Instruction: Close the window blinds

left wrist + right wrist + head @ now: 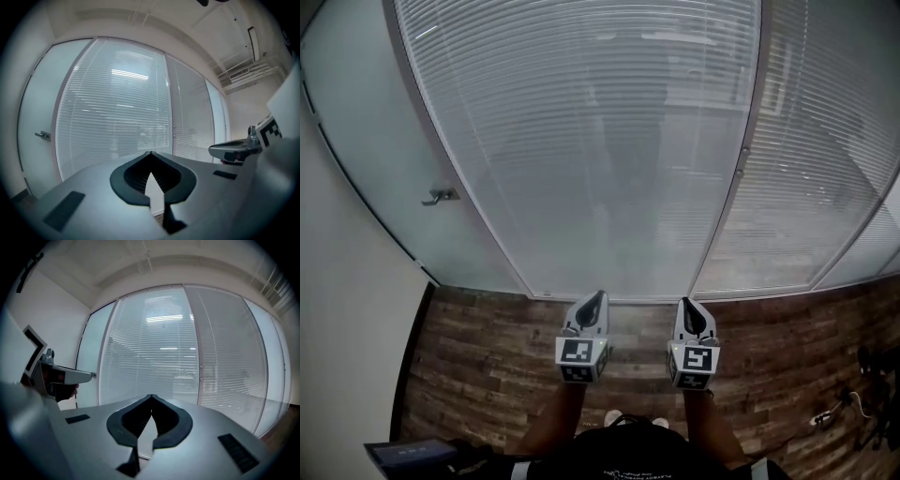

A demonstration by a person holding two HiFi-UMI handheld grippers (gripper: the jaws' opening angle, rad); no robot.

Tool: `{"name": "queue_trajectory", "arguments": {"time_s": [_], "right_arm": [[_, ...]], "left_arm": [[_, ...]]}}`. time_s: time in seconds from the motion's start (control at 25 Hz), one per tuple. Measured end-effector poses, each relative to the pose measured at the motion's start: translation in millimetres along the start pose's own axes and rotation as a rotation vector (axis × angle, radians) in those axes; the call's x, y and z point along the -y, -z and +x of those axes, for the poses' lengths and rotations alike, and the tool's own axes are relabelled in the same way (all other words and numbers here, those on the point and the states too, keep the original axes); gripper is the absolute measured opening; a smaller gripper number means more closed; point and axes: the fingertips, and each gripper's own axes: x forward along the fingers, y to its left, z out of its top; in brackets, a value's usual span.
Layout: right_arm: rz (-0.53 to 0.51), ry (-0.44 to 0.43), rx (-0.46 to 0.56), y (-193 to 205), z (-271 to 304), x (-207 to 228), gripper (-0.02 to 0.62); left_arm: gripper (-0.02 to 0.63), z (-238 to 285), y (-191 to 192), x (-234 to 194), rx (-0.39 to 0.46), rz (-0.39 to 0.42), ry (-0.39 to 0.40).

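Note:
White horizontal blinds [591, 141] fill the big middle glass pane, and a room shows dimly through their slats. More blinds [825, 178] cover the panes to the right. Two small knobs [742, 159] sit on the frame post between the panes; the knobs [201, 372] also show in the right gripper view. My left gripper [596, 298] and right gripper [686, 304] hang side by side low in front of the window, well short of the glass. Both are shut and hold nothing. The same blinds [117, 112] stand ahead of the left gripper [150, 153] and of the right gripper [151, 395].
A frosted glass door [366, 141] with a metal handle [441, 197] stands to the left of the blinds. The floor [487, 356] is brown wood plank. Cables and stand legs [848, 403] lie at the lower right, and a dark flat object [408, 455] lies at the lower left.

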Motion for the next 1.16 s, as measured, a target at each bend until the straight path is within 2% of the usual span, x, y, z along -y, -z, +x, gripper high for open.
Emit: {"name": "queue_trajectory", "arguments": {"time_s": [0.08, 0.24, 0.6, 0.84, 0.96, 1.16], "right_arm": [[0.005, -0.015, -0.003, 6.0, -6.0, 2.4, 0.003], [-0.006, -0.025, 0.009, 9.9, -17.1, 10.5, 0.003], [0.008, -0.058, 0.022, 5.9, -26.0, 15.0, 0.003], [-0.019, -0.128, 0.033, 11.1, -21.2, 2.2, 0.003], [-0.037, -0.14, 0.027, 12.3, -20.6, -1.7, 0.003], [-0.016, -0.132, 0.029, 6.3, -23.9, -7.9, 0.003]], "left_arm": [[-0.005, -3.9, 8.6, 5.9, -0.017, -0.012, -0.006], [-0.005, -9.6, 2.7, 24.1, -0.026, -0.03, -0.016], [-0.005, -20.3, 2.1, 46.0, -0.016, 0.014, -0.009], [-0.005, -26.0, 1.9, 43.2, -0.025, 0.005, -0.025], [-0.005, -27.2, 0.4, 42.2, -0.023, 0.025, -0.027], [-0.005, -30.4, 2.0, 36.8, -0.035, 0.01, -0.039]]}}
